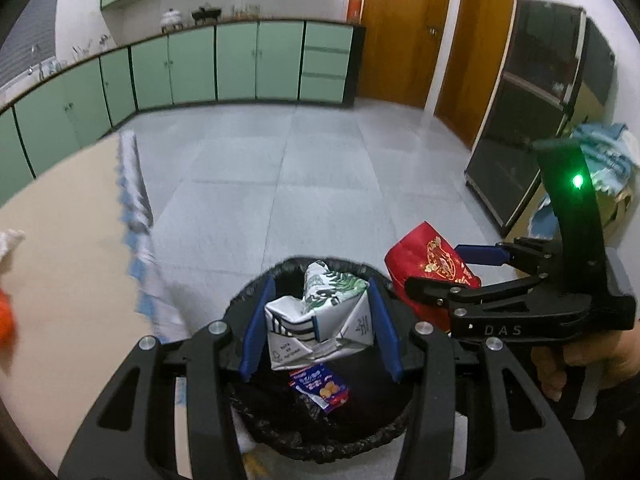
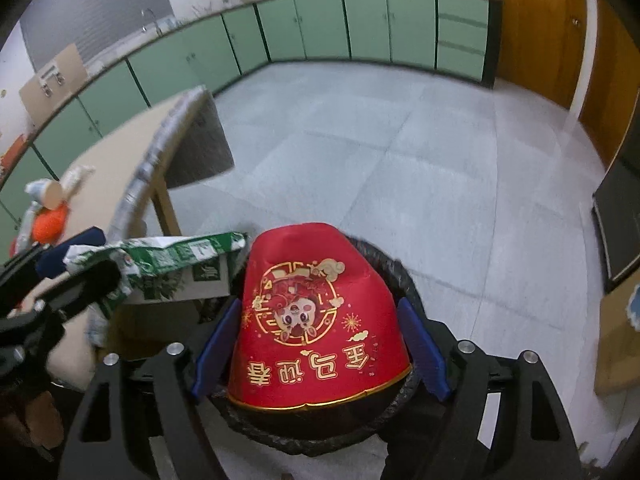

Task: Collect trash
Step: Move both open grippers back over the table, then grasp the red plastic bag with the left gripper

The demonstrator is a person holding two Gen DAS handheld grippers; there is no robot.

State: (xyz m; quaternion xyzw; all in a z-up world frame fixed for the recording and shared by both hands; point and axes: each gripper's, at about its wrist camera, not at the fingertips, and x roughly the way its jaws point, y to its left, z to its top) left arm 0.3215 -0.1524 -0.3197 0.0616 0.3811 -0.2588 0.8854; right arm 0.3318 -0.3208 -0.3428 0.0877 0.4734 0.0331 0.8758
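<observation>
The left gripper (image 1: 320,320) has its blue jaws squeezed on a crushed white and green carton (image 1: 320,316). The carton hangs right over the bin (image 1: 320,436), a round bin lined with a black bag. Inside the bin, just under the carton, lies a small blue and red snack wrapper (image 1: 320,388).

The right gripper (image 2: 318,344) is just beside the left one, a bit further to the right. Between its jaws sits a red paper bag (image 2: 320,320) with gold writing and a cartoon face on it. The bag is upside down and hangs over the same bin. The jaws stand wide. The left pad seems to touch the bag, but there is a small gap at the right pad, so I cannot tell if the bag is gripped or let go.

A person's hand (image 1: 576,360) holds the handle of the right gripper.

To the left is a pale worktop (image 1: 68,248). Something orange (image 2: 50,220) and some crumpled white bits lie on it, well apart from the bin. The floor is grey tile, and green cupboards line the far wall.
</observation>
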